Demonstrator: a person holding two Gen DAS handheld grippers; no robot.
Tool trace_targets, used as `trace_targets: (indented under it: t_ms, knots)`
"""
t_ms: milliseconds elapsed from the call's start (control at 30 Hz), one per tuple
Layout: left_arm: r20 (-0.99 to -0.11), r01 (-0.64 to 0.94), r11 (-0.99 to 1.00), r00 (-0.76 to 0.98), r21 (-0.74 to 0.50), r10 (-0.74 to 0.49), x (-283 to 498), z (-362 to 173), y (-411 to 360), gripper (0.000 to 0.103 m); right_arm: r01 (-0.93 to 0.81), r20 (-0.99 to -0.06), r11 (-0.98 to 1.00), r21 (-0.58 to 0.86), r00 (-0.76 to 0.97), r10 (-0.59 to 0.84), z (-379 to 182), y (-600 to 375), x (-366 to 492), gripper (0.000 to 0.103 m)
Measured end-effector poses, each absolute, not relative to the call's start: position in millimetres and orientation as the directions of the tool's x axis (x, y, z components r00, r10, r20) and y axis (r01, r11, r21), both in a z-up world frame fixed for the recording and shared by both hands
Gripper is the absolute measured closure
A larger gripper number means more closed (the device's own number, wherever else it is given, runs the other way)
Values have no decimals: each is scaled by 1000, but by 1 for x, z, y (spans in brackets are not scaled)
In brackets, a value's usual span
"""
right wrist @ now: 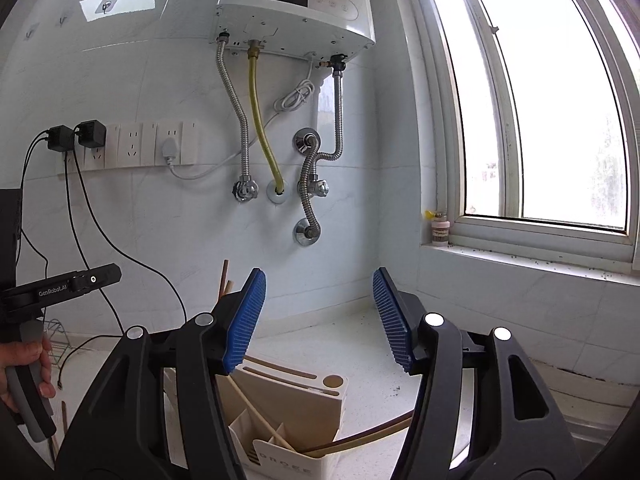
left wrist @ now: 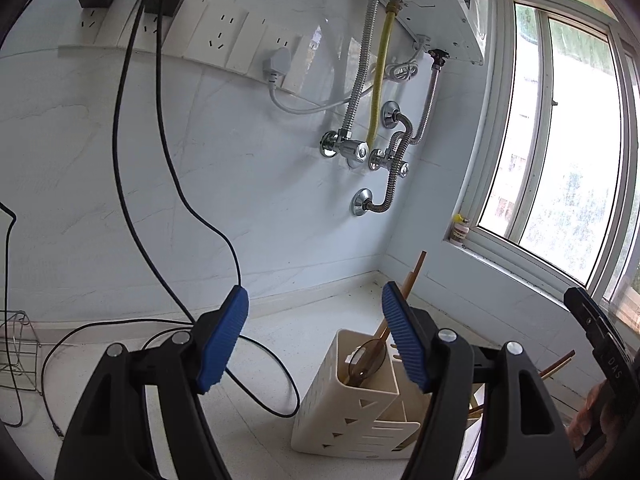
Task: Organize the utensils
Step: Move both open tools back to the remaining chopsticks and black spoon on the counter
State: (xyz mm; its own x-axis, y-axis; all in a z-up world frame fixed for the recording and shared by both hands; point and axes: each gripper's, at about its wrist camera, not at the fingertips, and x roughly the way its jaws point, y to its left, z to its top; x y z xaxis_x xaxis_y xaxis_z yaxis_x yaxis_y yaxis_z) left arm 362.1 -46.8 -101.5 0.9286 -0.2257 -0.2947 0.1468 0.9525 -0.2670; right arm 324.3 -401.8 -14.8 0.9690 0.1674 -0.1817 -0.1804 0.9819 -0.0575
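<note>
A cream utensil holder [left wrist: 360, 420] stands on the white counter near the corner. In it are a brown translucent spoon [left wrist: 368, 356] and wooden chopsticks [left wrist: 412, 280] that lean up to the right. My left gripper [left wrist: 314, 290] hovers above and in front of the holder, open, with nothing between its blue pads. In the right wrist view the same holder [right wrist: 296, 404] sits low between the fingers, with a chopstick [right wrist: 256, 416] and a long brown handle [right wrist: 360, 438] leaning out to the right. My right gripper [right wrist: 319, 274] is open and empty above it.
Black cables [left wrist: 260, 360] trail from wall sockets [left wrist: 216, 36] across the counter. A wire rack [left wrist: 20, 348] stands at the far left. A water heater [right wrist: 296, 12] with hoses hangs on the wall. A small jar [right wrist: 440, 232] sits on the window sill. A hand [right wrist: 24, 364] holds the left gripper's handle.
</note>
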Motion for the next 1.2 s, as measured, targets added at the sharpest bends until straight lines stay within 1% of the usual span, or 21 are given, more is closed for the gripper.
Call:
trace_targets:
  t_ms: [67,100,167,267,300,367,433,500,567,700,900,1133,1200]
  knots:
    - [-304,130,956,929,-265,-210,355,-101,-39,32,-187,-180,981,-52,968,175,-10,-402,321,46]
    - [-307,125,955,929,-269,-208,351,-102,-35,29,-192,-183,980,-49,966,180,-9,-402,320,45]
    - [-319,119,952,924,-282,-211,345,-103,-26,25,-208,-199,977,-38,960,196,-8,-401,318,44]
    - [-332,91,953,924,-288,-189,333,-103,-14,24,-231,-220,973,-18,950,222,-7,-396,317,44]
    - [-336,81,954,924,-290,-181,329,-103,-11,23,-239,-219,971,-16,948,230,-7,-394,315,41]
    - [-345,59,955,925,-292,-163,320,-103,-2,21,-256,-216,967,-11,944,247,-7,-389,311,37]
    - [-349,43,955,925,-293,-149,309,-101,6,16,-274,-218,962,-4,939,267,-6,-383,307,34]
    - [-352,37,954,925,-298,-146,298,-100,15,8,-292,-217,956,2,934,285,-6,-377,302,24]
    - [-368,15,956,921,-293,-127,287,-100,25,5,-309,-214,951,14,928,305,-6,-371,297,19]
    - [-415,-54,951,906,-305,-82,264,-103,47,5,-367,-244,930,33,899,364,-10,-354,291,14]
    - [-486,-185,929,874,-321,6,231,-116,79,5,-469,-304,881,57,832,463,-25,-321,283,12]
    - [-601,-339,864,798,-373,53,197,-144,109,5,-581,-403,808,94,720,565,-45,-281,281,9]
    - [-646,-386,843,761,-375,61,191,-154,116,5,-608,-437,786,109,681,588,-50,-269,284,9]
